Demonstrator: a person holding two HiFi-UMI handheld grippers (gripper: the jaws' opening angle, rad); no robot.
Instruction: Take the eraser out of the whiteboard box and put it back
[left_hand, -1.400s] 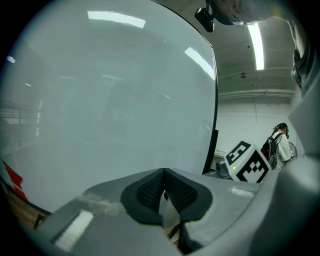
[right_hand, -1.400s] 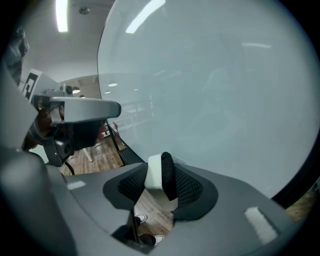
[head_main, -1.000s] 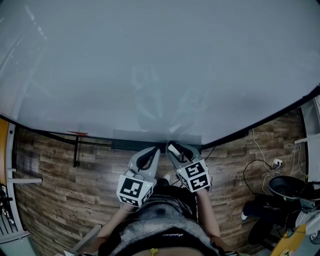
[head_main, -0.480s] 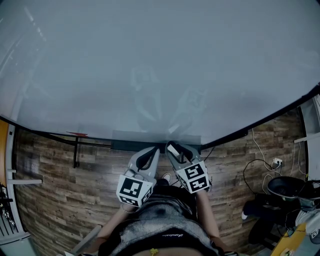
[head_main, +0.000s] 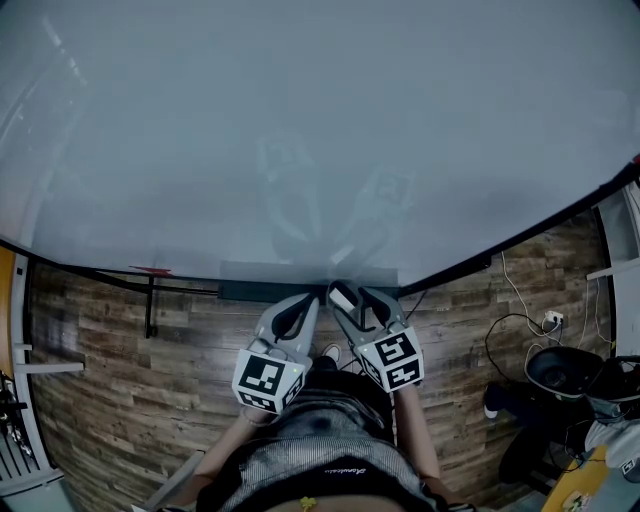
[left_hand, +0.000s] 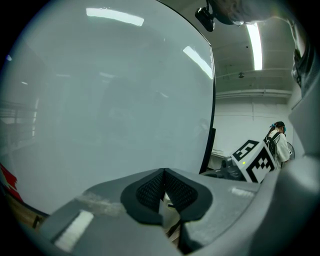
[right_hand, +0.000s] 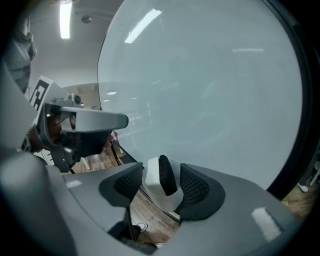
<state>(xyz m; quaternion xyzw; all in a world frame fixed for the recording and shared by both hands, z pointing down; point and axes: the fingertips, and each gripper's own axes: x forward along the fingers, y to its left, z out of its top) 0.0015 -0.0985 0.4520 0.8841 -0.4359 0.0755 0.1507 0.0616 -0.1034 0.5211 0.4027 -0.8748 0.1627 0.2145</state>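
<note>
A big whiteboard (head_main: 320, 130) fills the head view, with a dark box (head_main: 255, 291) along its bottom edge. The eraser (head_main: 343, 296), white with a dark felt strip, stands upright at the box, between the jaws of my right gripper (head_main: 352, 297). In the right gripper view the eraser (right_hand: 161, 181) sits between the pads of the right gripper (right_hand: 160, 184). Those jaws are opening, and narrow gaps show beside the eraser. My left gripper (head_main: 300, 306) hovers just left of it, shut and empty, its pads meeting in the left gripper view (left_hand: 163, 192).
Wooden floor (head_main: 110, 370) lies below the board. Cables and dark bags (head_main: 560, 375) clutter the right side. A black stand leg (head_main: 150, 305) and a small red object (head_main: 152, 269) sit at the board's lower left. The person's torso (head_main: 320, 450) is at the bottom.
The right gripper nudged toward the board's lower edge and tilted slightly, and its jaws spread wider around the eraser. The left gripper stayed put.
</note>
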